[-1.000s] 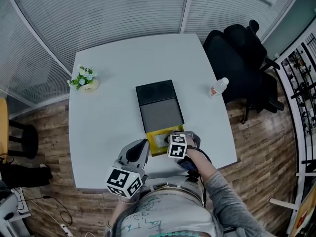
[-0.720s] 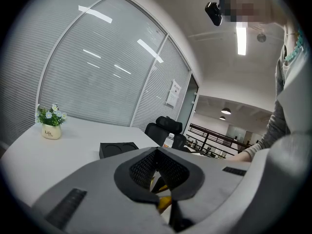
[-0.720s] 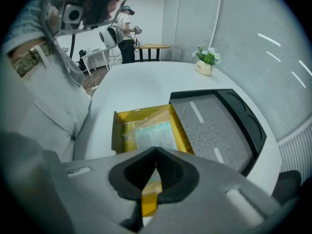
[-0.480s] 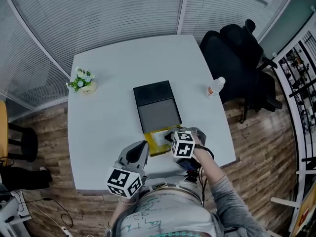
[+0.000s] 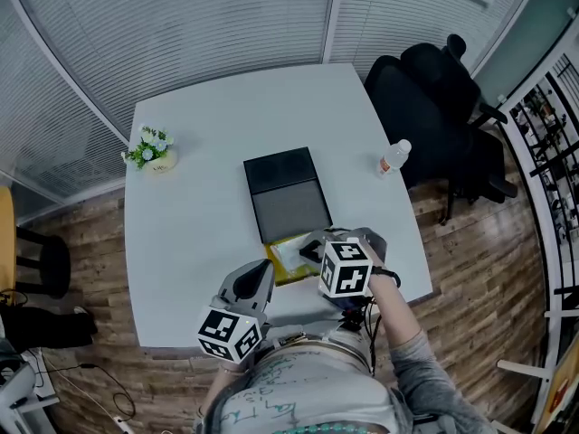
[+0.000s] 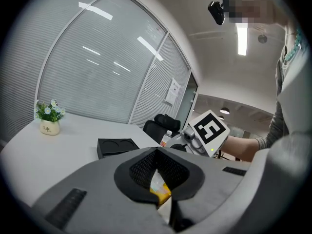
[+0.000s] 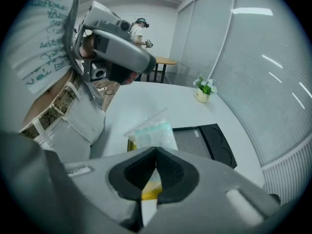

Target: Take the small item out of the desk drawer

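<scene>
A black desk box [image 5: 288,195] lies mid-table with its yellow drawer [image 5: 282,269] pulled out toward me. My right gripper [image 5: 310,248] hovers over the drawer's right side, shut on a small clear plastic bag [image 7: 151,130] with a pale teal item inside; the bag sticks up from the shut jaws of that gripper [image 7: 156,152]. The left gripper [image 5: 256,277] sits at the drawer's left near the table's front edge. In its own view the left gripper [image 6: 157,152] has its jaws together with nothing held; only a bit of yellow shows through their hollow.
A small flower pot [image 5: 152,147] stands at the table's far left and a water bottle [image 5: 394,158] at the right edge. A black office chair [image 5: 434,89] is behind the table's right corner. The table's front edge [image 5: 271,328] is close to my body.
The right gripper has moved right and toward me, away from the drawer, with the plastic bag in it. The left gripper has barely moved.
</scene>
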A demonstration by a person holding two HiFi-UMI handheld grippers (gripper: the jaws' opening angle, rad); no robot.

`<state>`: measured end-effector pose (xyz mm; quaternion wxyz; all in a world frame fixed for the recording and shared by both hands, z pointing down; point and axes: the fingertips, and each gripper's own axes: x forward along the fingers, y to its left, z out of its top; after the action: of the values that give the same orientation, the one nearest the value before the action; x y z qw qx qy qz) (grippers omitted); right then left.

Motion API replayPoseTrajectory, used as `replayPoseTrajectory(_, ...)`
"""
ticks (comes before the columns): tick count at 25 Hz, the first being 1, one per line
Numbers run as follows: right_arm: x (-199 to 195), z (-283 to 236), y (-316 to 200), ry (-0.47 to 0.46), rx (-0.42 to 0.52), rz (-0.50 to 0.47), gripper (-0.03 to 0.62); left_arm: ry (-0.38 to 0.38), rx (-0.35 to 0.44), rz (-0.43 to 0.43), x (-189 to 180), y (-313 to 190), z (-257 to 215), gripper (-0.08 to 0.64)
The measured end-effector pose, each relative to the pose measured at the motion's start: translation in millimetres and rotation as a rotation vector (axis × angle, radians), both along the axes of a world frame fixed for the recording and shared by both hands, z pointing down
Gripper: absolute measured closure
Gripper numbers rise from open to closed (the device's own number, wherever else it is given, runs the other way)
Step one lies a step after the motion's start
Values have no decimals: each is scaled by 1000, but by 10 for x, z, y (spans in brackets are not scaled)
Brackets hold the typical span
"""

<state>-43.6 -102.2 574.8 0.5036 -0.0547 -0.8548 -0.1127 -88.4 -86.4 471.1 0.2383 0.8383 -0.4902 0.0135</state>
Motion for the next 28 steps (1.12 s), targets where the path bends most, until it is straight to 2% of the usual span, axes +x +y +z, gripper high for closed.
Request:
replayPoseTrajectory(9,39,-321,59,-30,22,-12,588,2,-4,12,65,41,-6,561)
replayPoseTrajectory(28,175,-369,43,-28,27,7,588,6,8,27,175,62,-24,562)
